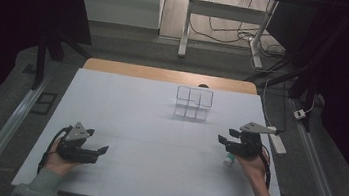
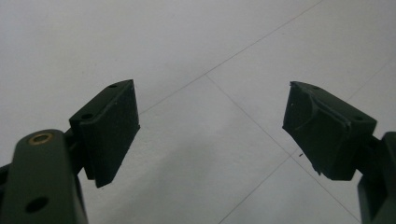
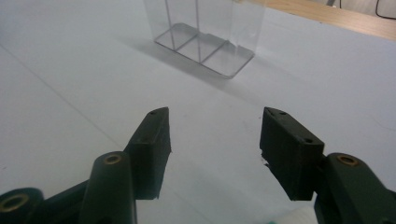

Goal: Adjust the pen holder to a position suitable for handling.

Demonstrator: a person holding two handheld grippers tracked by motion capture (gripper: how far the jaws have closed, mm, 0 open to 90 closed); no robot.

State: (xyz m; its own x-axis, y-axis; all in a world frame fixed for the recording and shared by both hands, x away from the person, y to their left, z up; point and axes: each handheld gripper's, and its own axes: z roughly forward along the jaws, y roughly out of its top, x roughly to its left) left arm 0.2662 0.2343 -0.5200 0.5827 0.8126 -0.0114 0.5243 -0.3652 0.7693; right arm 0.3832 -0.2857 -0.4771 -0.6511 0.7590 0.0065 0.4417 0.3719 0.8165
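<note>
A clear plastic box (image 1: 193,102) with several compartments stands upright at the back middle of the white table sheet (image 1: 157,141). In the right gripper view the clear box (image 3: 205,42) lies ahead of the jaws, some way off. My right gripper (image 1: 224,136) hovers at the right of the sheet and points toward the box; its jaws (image 3: 215,126) stand open with only bare sheet between them. A small white block (image 1: 228,161) lies on the sheet just under the right hand. My left gripper (image 1: 98,140) rests at the front left, open (image 2: 212,107) and holding nothing.
A wooden table edge (image 1: 170,75) shows behind the sheet. A white power strip (image 1: 278,141) lies off the sheet's right edge. Beyond the table are desk legs (image 1: 186,29) and cables on the floor. Faint fold lines cross the sheet.
</note>
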